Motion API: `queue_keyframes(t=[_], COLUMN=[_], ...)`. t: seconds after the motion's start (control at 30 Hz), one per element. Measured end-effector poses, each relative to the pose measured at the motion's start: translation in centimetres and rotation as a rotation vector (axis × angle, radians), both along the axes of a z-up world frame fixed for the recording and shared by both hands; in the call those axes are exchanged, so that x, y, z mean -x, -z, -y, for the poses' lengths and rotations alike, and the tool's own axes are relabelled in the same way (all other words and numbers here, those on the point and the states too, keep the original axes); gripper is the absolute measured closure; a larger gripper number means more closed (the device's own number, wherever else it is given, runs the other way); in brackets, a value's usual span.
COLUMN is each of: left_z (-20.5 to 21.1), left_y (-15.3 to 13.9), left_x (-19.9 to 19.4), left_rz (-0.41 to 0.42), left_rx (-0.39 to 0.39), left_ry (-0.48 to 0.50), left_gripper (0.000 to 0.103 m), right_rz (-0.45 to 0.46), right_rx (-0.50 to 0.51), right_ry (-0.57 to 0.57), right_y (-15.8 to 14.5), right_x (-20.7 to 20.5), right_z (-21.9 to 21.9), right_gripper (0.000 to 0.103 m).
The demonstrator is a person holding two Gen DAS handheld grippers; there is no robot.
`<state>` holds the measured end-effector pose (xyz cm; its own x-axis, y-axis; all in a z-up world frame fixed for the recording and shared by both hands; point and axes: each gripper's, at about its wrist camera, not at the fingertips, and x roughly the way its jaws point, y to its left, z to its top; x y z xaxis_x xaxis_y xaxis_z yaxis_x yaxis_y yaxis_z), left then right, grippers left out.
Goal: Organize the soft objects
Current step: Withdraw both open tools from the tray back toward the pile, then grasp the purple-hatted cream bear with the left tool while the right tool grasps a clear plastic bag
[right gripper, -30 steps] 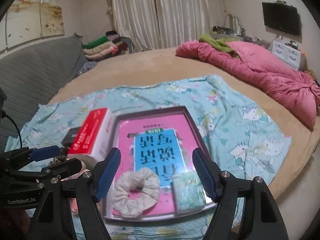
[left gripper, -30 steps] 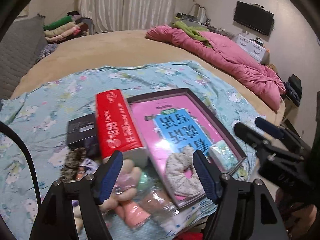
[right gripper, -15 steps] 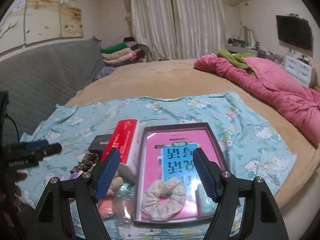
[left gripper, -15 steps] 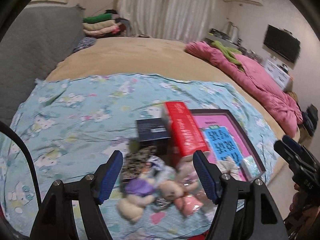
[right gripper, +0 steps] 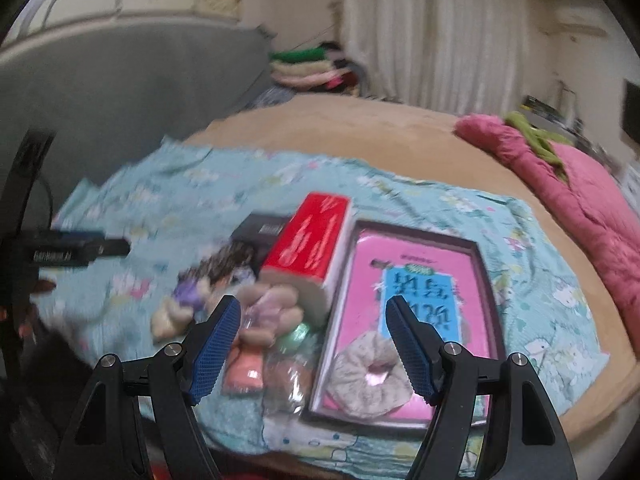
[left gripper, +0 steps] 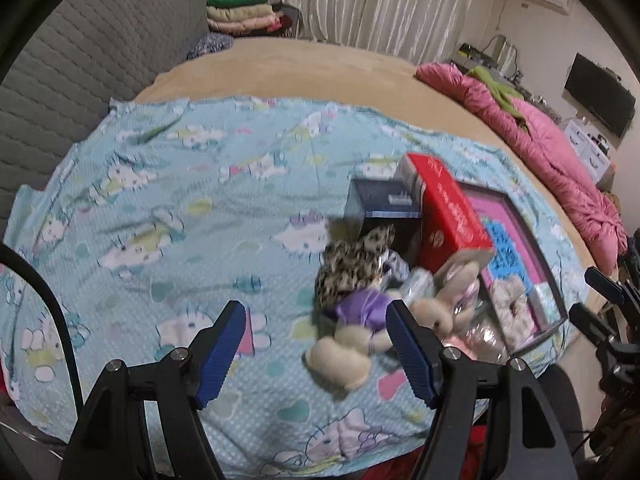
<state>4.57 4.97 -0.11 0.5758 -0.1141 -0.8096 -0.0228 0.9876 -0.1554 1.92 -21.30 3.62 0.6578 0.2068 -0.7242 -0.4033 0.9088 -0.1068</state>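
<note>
The left gripper [left gripper: 316, 344] hangs low over the bed with its blue fingers [left gripper: 222, 346] spread wide and nothing between them. Just past its right finger lies a small plush toy in a purple shirt [left gripper: 352, 328], on its side on the pale blue cartoon-print sheet [left gripper: 168, 208]. Touching it are a second, cream plush toy [left gripper: 444, 300] and a leopard-print fabric piece [left gripper: 352, 264], all bunched in one loose heap.

The right gripper [right gripper: 314, 346] is also wide open and empty, held above the near edge of the same sheet. Below its left finger sit a peach-coloured soft item [right gripper: 244, 372] and a clear plastic bag [right gripper: 288, 376]; blur hides what the bag holds. To the right of those, a dark-rimmed tray [right gripper: 478, 280] carries a pink book with a blue panel [right gripper: 416, 280], and a pale floral scrunchie [right gripper: 370, 380] rests on the near end of that book.

Behind the heap, a red box [right gripper: 312, 240] lies along the tray's left rim, and a dark box [left gripper: 380, 204] stands beside it. Further back the tan bed cover [left gripper: 312, 68] stretches away, with a pink quilt [left gripper: 560, 160] piled at the right and folded clothes [left gripper: 240, 12] stacked near the curtains [left gripper: 380, 0].
</note>
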Motion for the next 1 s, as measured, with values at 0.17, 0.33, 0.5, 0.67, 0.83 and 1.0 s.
queue_keyframes(t=[0.17, 0.33, 0.5, 0.67, 0.83, 1.0], left_z=[1.0, 2.3, 2.9, 2.8, 2.7, 2.8], left_y=[2.3, 4.1, 5.5, 6.6, 7.1, 7.6], left_x=[0.0, -0.3, -0.5, -0.8, -1.1, -1.5], left_rz=[-0.045, -0.078, -0.1, -0.118, -0.121, -0.116], left_rx=[0.004, -0.019, -0.012, 0.004, 0.02, 0.023], left_ry=[0.03, 0.059, 0.081, 0.081, 0.087, 0.101], left_gripper=[0.031, 0.031, 0.031, 0.031, 0.031, 0.031], right_rz=[-0.071, -0.109, -0.131, -0.125, -0.116, -0.114], right_rx=[0.096, 0.192, 0.324, 0.441, 0.494, 0.547], right_ry=[-0.073, -0.13, -0.179, -0.238, -0.284, -0.315], right_y=[2.9, 5.0, 7.5, 9.6, 10.8, 12.2], right_x=[0.4, 0.6, 0.6, 0.8, 0.5, 0.1], right_z=[-1.2, -1.8, -2.5, -3.2, -4.0, -4.8], right_gripper=[0.027, 0.027, 0.027, 0.027, 0.027, 0.027])
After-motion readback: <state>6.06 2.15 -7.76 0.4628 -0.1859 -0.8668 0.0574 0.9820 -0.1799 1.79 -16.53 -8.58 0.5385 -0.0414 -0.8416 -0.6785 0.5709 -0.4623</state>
